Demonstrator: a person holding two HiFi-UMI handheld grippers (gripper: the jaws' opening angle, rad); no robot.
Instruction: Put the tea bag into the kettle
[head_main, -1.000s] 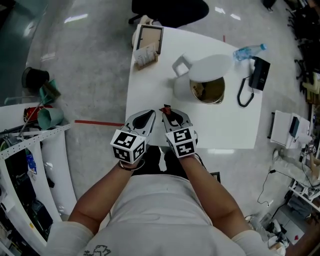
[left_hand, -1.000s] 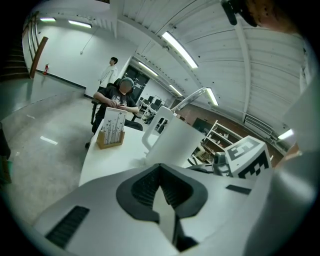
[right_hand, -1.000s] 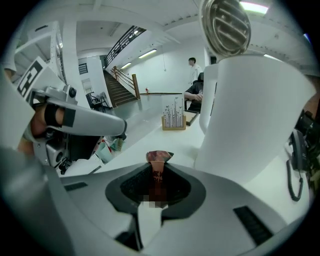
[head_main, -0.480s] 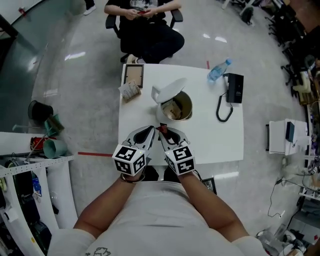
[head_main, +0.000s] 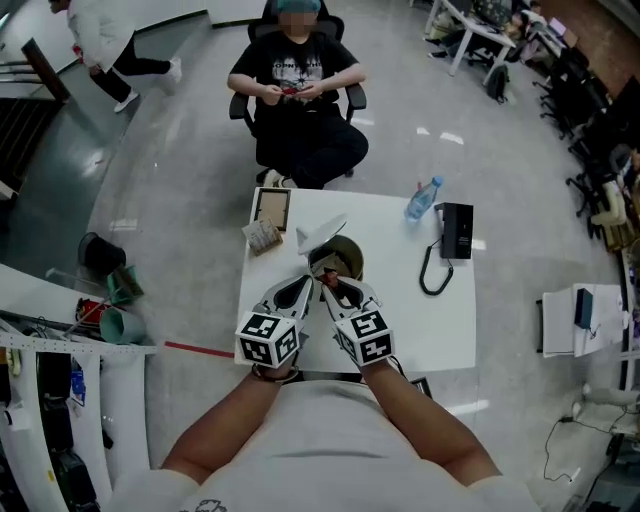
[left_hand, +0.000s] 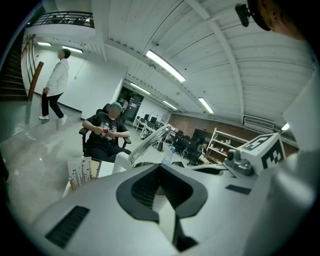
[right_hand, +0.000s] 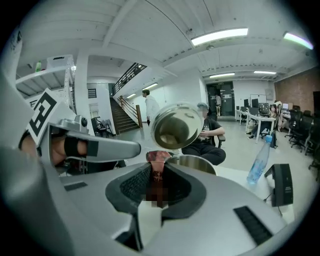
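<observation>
Left gripper (head_main: 307, 285) and right gripper (head_main: 327, 288) had drawn up to the kettle (head_main: 345, 262), round shiny metal, lid raised. Right jaws clamped a flat red tea bag (right_hand: 157, 161) before its rim; left jaws met, empty.

A white table (head_main: 440, 330) carries a water bottle (head_main: 422, 198) and a black telephone (head_main: 456, 232) at its far right, with a picture frame (head_main: 271, 209) and a small box (head_main: 262, 235) at its far left. Beyond it, a person (head_main: 297, 85) sits on a chair (head_main: 353, 97).
</observation>
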